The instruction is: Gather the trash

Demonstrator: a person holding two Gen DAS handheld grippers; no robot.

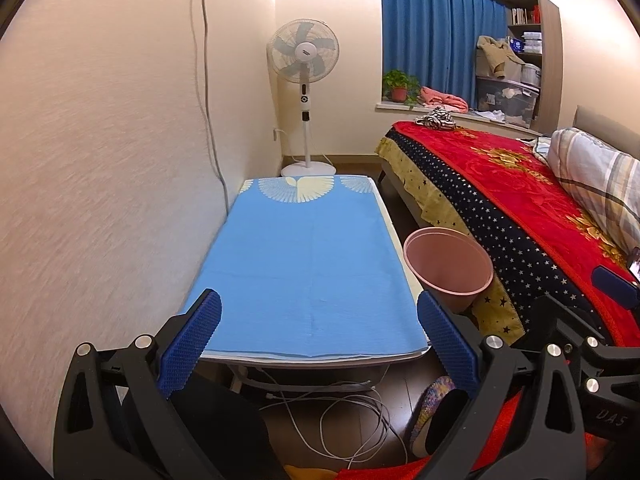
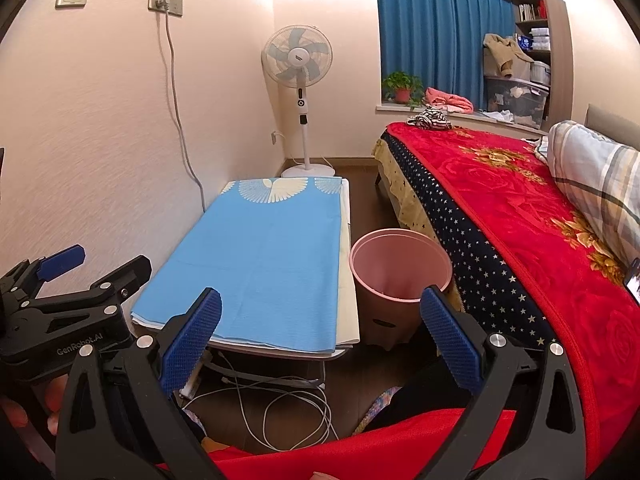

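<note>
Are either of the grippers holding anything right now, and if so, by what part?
Nothing is held. The left gripper and the right gripper both have their jaws spread wide with only air between them, above the near end of the blue-covered table beside the pink bin.

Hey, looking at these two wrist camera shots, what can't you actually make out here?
- Round pink plastic bin: its bottom is hidden by its own wall in the left view and by the right gripper finger in the right view.
- Floor under the blue-clothed low table: hidden by the tabletop.
- Shelf items: too small.
- Phone: cut off.
</note>
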